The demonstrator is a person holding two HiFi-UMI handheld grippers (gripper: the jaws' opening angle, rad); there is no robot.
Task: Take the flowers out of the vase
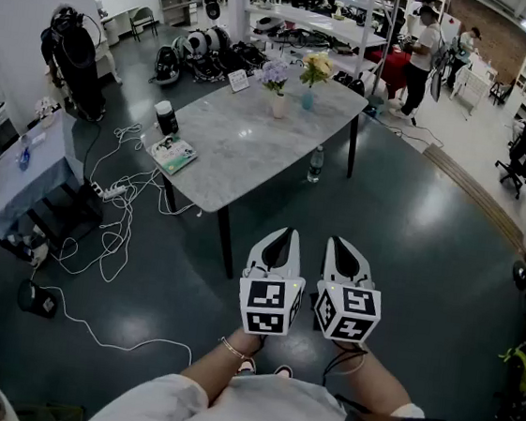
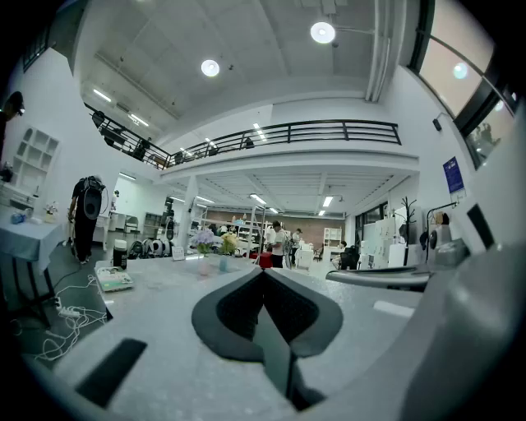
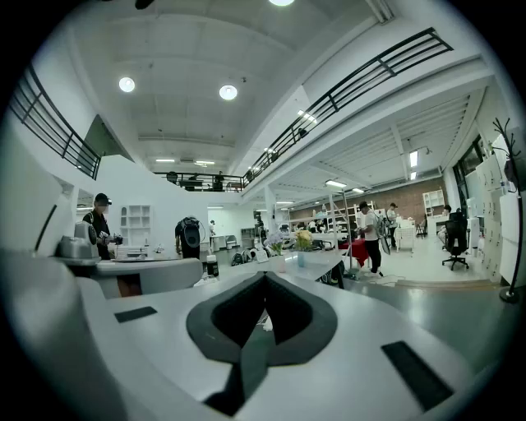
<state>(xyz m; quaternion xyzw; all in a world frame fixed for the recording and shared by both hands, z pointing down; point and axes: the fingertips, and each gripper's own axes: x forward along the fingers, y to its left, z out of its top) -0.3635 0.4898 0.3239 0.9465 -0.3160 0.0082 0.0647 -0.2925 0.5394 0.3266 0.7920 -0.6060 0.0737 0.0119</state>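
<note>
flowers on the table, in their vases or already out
In. The purple flowers stand upright in the pale vase and the yellow flowers in the blue vase, at the far end of the table.

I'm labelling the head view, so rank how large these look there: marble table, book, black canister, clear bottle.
1. marble table
2. book
3. black canister
4. clear bottle, which is slimmer. It nearly ties with the canister, so the order of these last two is unsure.
</note>
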